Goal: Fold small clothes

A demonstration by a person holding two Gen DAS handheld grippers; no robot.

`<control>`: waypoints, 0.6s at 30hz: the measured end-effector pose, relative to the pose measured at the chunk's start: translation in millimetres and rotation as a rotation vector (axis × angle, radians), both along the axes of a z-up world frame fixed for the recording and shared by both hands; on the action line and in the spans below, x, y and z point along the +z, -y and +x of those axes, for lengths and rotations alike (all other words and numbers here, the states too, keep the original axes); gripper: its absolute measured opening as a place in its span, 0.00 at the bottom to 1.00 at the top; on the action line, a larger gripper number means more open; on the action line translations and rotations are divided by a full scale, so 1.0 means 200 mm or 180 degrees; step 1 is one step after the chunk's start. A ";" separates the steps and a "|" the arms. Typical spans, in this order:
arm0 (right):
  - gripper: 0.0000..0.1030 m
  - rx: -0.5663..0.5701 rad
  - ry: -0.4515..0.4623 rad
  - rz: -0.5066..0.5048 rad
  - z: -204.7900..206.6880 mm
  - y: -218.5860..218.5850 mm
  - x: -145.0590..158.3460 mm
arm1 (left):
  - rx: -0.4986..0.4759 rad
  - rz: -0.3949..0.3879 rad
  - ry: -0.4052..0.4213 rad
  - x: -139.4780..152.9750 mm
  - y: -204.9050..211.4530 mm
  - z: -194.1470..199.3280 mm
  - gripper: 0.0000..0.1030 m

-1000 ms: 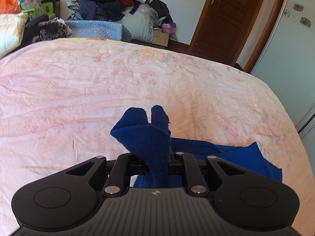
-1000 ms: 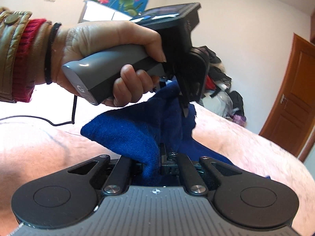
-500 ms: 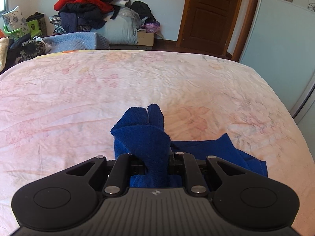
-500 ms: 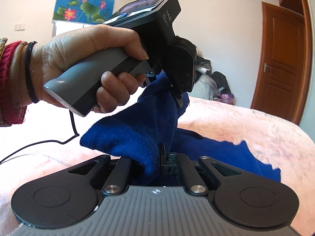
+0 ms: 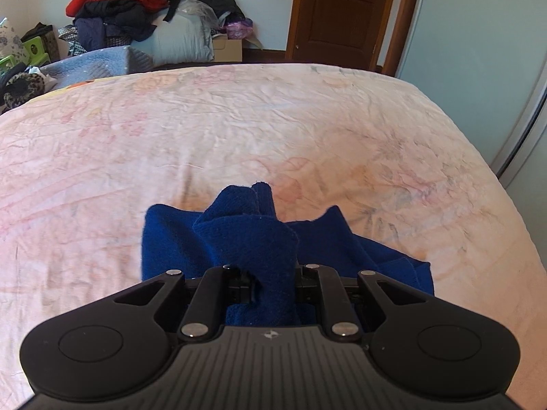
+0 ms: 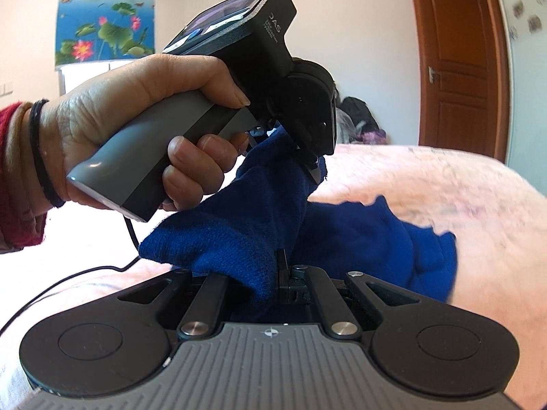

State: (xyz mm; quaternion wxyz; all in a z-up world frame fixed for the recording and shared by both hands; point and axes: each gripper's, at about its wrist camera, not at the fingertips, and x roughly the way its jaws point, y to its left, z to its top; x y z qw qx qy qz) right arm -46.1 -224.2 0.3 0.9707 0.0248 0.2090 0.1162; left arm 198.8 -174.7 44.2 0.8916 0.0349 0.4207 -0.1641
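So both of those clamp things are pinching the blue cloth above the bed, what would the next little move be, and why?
Probably carry the held edge onward and lay it down over the part resting on the bedsheet. Both the left gripper and the right gripper are shut on the blue cloth, and the lifted edge hangs doubled above the rest, so the fold looks half made.

Fuzzy matt blue knit cloth (image 5: 246, 239), wrinkled pink cotton-like bedsheet (image 5: 239, 130)
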 end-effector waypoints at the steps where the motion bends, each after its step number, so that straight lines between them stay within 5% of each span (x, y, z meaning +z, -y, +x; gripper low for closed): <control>1: 0.06 -0.0020 -0.0018 0.0031 0.01 0.02 -0.01 | -0.0005 0.0014 -0.0007 -0.01 0.02 0.00 0.14; 18: 0.06 -0.0192 -0.0223 0.0433 0.07 0.23 -0.13 | -0.0095 0.0300 -0.0037 -0.12 0.29 -0.01 0.14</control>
